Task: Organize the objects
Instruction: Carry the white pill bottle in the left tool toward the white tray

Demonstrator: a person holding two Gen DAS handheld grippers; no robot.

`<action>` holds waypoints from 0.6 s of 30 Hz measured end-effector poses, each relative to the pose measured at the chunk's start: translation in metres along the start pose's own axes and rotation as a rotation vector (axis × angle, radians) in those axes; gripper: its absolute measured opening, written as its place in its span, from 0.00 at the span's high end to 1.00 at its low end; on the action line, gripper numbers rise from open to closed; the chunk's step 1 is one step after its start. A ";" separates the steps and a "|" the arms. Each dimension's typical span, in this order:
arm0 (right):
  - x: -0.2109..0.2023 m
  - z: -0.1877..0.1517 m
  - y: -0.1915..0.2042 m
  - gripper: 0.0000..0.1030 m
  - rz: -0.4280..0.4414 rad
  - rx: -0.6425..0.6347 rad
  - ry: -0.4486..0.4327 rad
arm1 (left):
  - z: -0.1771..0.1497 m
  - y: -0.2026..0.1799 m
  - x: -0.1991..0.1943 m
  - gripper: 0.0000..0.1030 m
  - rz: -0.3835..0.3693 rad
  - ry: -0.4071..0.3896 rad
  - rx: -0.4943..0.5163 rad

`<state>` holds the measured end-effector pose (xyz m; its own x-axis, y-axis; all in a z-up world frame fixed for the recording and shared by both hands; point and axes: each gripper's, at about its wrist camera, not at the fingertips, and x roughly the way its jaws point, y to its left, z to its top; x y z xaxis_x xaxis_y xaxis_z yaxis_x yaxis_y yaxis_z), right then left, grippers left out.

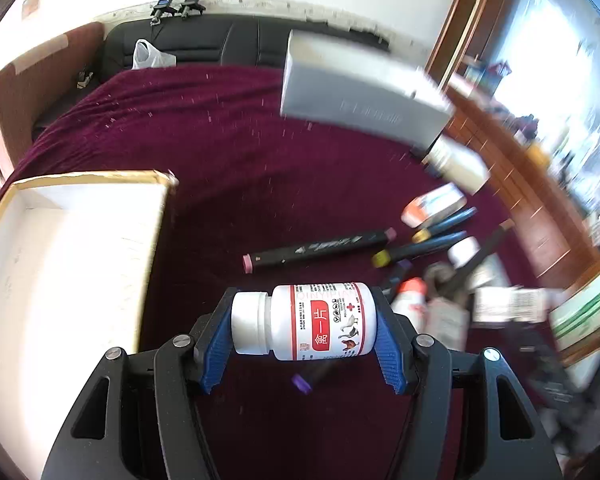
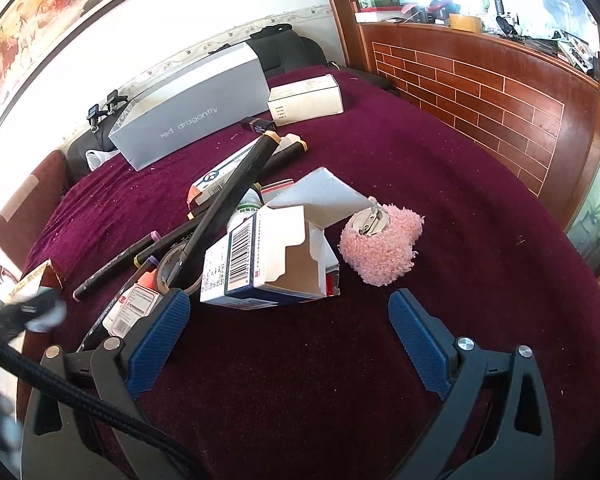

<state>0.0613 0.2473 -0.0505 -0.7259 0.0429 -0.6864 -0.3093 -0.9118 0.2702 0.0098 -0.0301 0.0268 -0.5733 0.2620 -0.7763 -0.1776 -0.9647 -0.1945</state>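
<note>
My left gripper (image 1: 304, 322) is shut on a white medicine bottle (image 1: 306, 322) with a red label, held sideways above the maroon cloth. An open white box (image 1: 72, 256) with a gold rim lies to its left. A black marker (image 1: 320, 250) lies just beyond the bottle. My right gripper (image 2: 290, 312) is open and empty above the cloth. Ahead of it lie an opened white carton with a barcode (image 2: 268, 264), a pink fluffy pad with a metal clip (image 2: 380, 240), several black markers (image 2: 236, 188) and a tape roll (image 2: 172, 268).
A grey shoe box (image 2: 192, 108) and a small white carton (image 2: 306, 94) stand at the back of the cloth-covered table (image 2: 440, 184). More pens, bottles and cartons (image 1: 436, 208) lie right of the left gripper. A brick-pattern wooden counter (image 2: 480, 92) stands on the right.
</note>
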 end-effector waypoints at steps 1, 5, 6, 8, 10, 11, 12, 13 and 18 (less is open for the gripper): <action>-0.001 0.000 0.002 0.03 0.002 -0.009 0.001 | 0.001 0.004 -0.014 0.45 -0.015 -0.012 -0.007; -0.043 0.021 0.025 0.09 0.010 -0.129 -0.015 | 0.012 0.013 -0.078 0.45 -0.086 -0.114 0.001; -0.064 0.032 0.034 0.09 0.022 -0.161 -0.051 | 0.016 0.017 -0.095 0.45 -0.119 -0.140 -0.003; -0.117 0.060 0.057 0.08 0.024 -0.240 -0.150 | 0.028 0.023 -0.127 0.45 -0.168 -0.181 -0.011; -0.174 0.094 0.080 0.08 0.043 -0.303 -0.250 | 0.041 0.030 -0.163 0.45 -0.219 -0.240 -0.021; -0.197 0.109 0.088 0.08 0.056 -0.314 -0.285 | 0.045 0.033 -0.183 0.45 -0.242 -0.278 -0.019; -0.228 0.129 0.097 0.08 0.077 -0.320 -0.322 | 0.050 0.036 -0.206 0.45 -0.270 -0.315 -0.011; -0.251 0.146 0.106 0.08 0.095 -0.327 -0.343 | 0.055 0.038 -0.224 0.45 -0.293 -0.338 -0.004; -0.396 0.225 0.150 0.07 0.111 -0.353 -0.511 | 0.090 0.053 -0.327 0.45 -0.319 -0.458 0.058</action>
<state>0.1642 0.1854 0.4134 -0.9708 0.0507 -0.2346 -0.0575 -0.9981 0.0225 0.1160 -0.1646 0.3246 -0.7703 0.5382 -0.3421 -0.4357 -0.8359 -0.3339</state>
